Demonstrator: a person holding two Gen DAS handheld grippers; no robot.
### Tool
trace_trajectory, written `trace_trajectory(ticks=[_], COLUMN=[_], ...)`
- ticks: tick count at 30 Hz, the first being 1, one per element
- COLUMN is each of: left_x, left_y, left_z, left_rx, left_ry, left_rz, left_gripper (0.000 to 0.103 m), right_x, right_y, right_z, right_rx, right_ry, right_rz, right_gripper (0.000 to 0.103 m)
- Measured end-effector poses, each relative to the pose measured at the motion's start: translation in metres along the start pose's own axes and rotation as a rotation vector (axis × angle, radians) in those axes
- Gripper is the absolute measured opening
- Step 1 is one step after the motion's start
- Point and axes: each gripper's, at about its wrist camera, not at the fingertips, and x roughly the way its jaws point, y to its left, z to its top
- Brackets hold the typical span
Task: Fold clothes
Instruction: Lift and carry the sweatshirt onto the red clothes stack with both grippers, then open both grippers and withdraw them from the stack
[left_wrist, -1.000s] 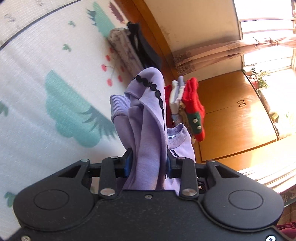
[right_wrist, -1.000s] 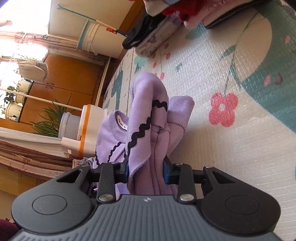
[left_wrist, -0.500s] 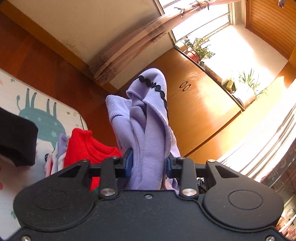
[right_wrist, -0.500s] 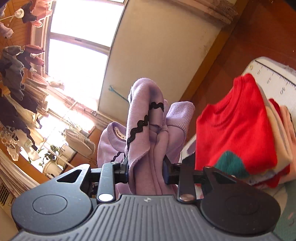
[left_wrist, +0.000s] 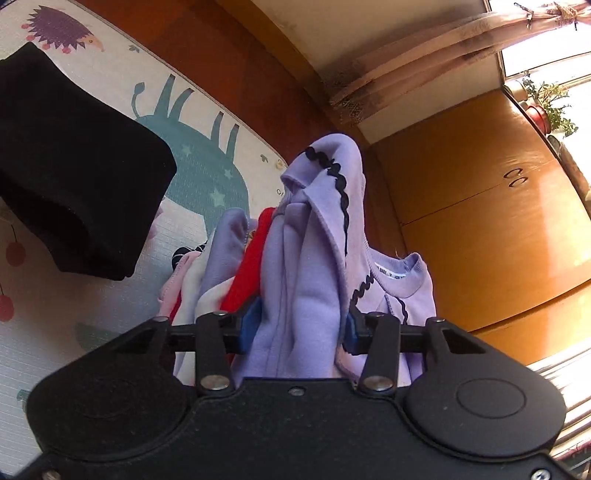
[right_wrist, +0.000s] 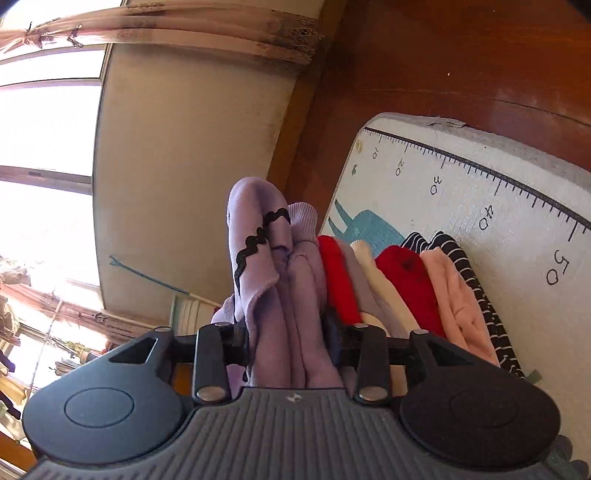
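We are gripping the bunched lilac top (left_wrist: 306, 266) (right_wrist: 284, 295) in both the left tool (left_wrist: 297, 326) and right tool (right_wrist: 286, 338), beside the stack (right_wrist: 413, 284) on the mat (right_wrist: 480, 184).

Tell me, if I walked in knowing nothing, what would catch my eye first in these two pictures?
Most striking is the lilac sweatshirt with black wavy trim, bunched and pinched between the fingers of both the left gripper and the right gripper. Just right of it in the right view stands a stack of folded clothes in red, cream, pink and stripes on a play mat printed with a ruler.
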Motion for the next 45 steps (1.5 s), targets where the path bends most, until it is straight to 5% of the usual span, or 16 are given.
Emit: trace_trajectory(ticks=[9, 19, 24, 32, 39, 41, 45], left_x=[-0.037, -0.071, -0.083, -0.086, -0.091, -0.102, -0.14], left_y=[-0.018, -0.032, -0.028, -0.016, -0.033, -0.049, -0.09], left_z=[0.001, -0.022, -0.042, -0.08, -0.127, -0.132, -0.129], left_rx=[0.163, 0.46, 0.593, 0.689, 0.737, 0.738, 0.731], left_ry=[-0.027, -0.021, 0.04, 0.163, 0.251, 0.231, 0.107], left_rz=[-0.02, 0.076, 0.117, 0.2, 0.307, 0.362, 0.456], left_gripper=[0.057, 0.058, 0.062, 0.068, 0.078, 0.08, 0.103], right_x=[-0.022, -0.077, -0.079, -0.091, -0.09, -0.092, -0.096], right_y=[0.028, 0.111, 0.129, 0.105, 0.088, 0.101, 0.153], right_z=[0.009, -0.034, -0.069, -0.118, -0.167, -0.174, -0.176], right_rx=[-0.141, -0.644, -0.829, -0.743, -0.658, -0.694, -0.797], right_ry=[-0.102, -0.166, -0.068, 0.123, 0.291, 0.307, 0.315], right_rz=[-0.019, -0.158, -0.24, -0.332, -0.459, -0.455, -0.501], right_gripper=[0.05, 0.058, 0.058, 0.064, 0.083, 0.088, 0.096])
